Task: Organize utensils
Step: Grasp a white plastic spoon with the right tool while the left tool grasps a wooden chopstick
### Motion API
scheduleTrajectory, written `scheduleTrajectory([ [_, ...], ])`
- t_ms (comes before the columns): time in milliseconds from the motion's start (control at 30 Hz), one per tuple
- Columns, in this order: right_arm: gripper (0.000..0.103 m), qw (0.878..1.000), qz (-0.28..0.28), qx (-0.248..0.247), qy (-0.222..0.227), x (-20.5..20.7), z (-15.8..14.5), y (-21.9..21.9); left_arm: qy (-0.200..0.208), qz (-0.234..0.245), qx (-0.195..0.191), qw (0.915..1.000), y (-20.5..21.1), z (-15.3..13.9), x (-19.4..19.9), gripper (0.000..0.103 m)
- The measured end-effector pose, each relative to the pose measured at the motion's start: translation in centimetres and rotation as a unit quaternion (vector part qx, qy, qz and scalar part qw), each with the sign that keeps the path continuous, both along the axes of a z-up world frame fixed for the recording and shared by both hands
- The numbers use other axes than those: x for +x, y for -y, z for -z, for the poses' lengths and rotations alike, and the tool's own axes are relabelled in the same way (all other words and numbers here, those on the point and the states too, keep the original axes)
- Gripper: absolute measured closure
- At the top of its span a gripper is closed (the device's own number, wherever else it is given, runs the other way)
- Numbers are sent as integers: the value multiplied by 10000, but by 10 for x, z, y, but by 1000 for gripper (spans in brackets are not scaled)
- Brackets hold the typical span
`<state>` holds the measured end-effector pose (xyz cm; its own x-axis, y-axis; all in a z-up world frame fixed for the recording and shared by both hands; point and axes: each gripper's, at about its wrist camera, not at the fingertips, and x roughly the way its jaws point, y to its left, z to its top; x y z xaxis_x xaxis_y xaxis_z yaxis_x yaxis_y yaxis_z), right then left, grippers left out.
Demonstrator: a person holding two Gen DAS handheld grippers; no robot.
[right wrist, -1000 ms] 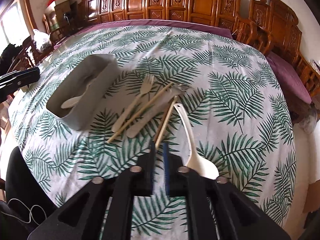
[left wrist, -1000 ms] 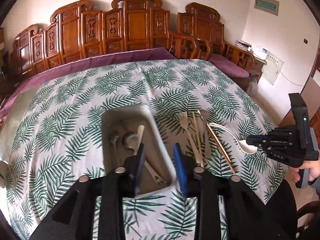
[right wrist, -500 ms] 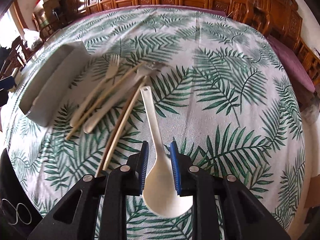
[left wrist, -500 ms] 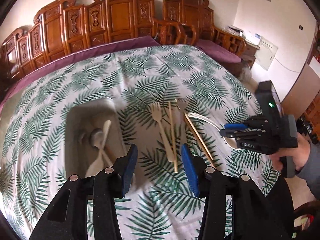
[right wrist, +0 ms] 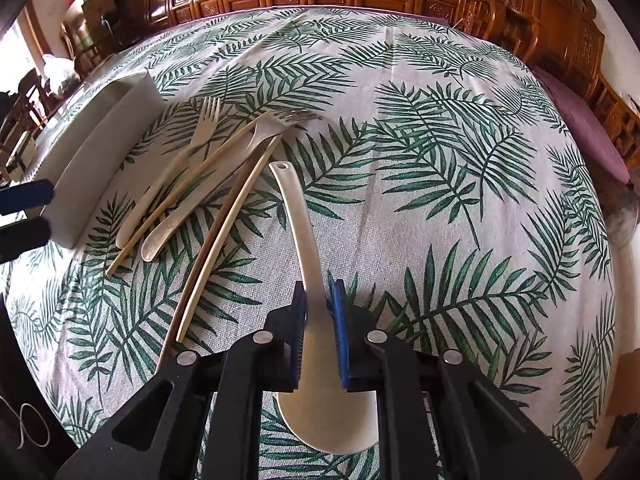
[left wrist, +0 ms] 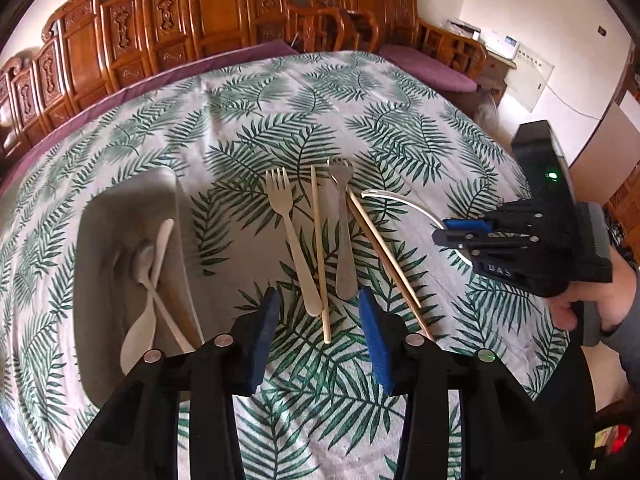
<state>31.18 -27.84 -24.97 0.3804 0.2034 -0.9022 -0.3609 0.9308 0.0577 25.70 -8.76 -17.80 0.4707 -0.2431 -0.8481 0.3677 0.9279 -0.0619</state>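
Observation:
A white spoon (right wrist: 296,208) lies on the leaf-print tablecloth, and my right gripper (right wrist: 319,292) is closing on its handle near the bowl, both pads against it. The spoon's handle tip (left wrist: 400,200) pokes out beyond the right gripper (left wrist: 460,232). My left gripper (left wrist: 319,300) hovers with its jaws apart and narrowing. It holds nothing, just short of the handle ends of a beige fork (left wrist: 294,240), a chopstick (left wrist: 318,240) and a metal fork (left wrist: 345,240). Another chopstick (left wrist: 384,252) lies to their right. The grey tray (left wrist: 120,208) at the left holds spoons (left wrist: 142,264).
Carved wooden chairs (left wrist: 224,12) with purple cushions (left wrist: 424,68) ring the far side of the round table. A person's hand (left wrist: 600,304) holds the right gripper at the table's right edge. The left gripper's blue pads (right wrist: 24,216) show beside the tray (right wrist: 104,136).
My left gripper has swung right, from over the tray to the fork handles. My right gripper has come down over the white spoon and closed around its handle.

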Motion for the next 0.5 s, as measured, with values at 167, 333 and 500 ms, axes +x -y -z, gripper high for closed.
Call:
scheduleTrajectory([
  [167, 87, 9999, -34, 40, 104, -2, 1, 1, -106, 87, 74, 9999, 11, 11, 19, 71],
  [333, 87, 9998, -34, 102, 193, -5, 1, 3, -380, 71, 18, 9993, 22, 24, 45, 77],
  [500, 87, 9997, -133, 82, 202, -5, 1, 2, -621, 23, 96, 9980, 31, 41, 66, 85],
])
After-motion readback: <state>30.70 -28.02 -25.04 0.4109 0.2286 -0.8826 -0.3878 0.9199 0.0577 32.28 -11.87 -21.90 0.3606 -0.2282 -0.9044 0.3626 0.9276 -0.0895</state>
